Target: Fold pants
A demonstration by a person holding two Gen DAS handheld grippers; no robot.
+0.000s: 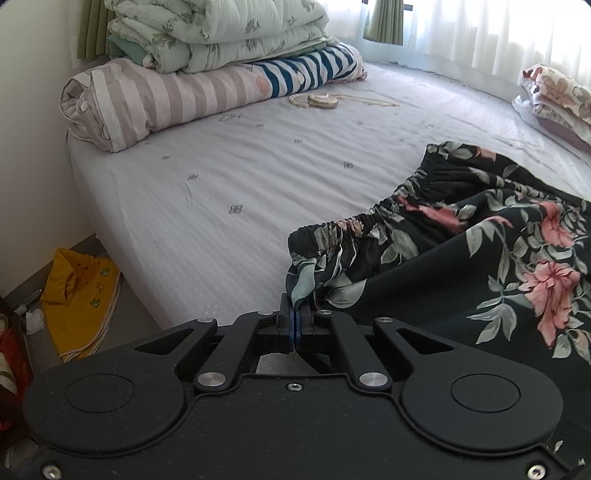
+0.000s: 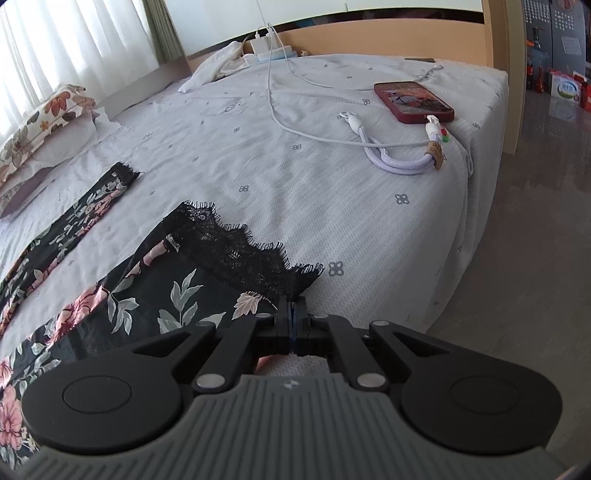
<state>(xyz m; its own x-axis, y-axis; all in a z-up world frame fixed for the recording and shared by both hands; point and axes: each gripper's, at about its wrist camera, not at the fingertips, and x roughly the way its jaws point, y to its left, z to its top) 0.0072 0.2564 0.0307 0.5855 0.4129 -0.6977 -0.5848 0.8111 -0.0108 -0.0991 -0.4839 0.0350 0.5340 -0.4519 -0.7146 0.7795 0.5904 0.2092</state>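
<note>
Only in left wrist view: folded quilts (image 1: pixel 218 33) stacked at far end of bed (image 1: pixel 221 177), yellow cloth (image 1: pixel 81 295) on floor. Only in right wrist view: red phone (image 2: pixel 413 101) on charging cable (image 2: pixel 314 133), headboard. Floral pants (image 1: pixel 480 258) spread on mattress, black, pink flowers, elastic waistband, lace hems. Left gripper (image 1: pixel 295 314) pinched onto waistband corner; right gripper (image 2: pixel 291 314) clamped on lace hem (image 2: pixel 251 254) corner.

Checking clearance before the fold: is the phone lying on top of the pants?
No, the phone lies on bare sheet, well apart from the pants.
</note>
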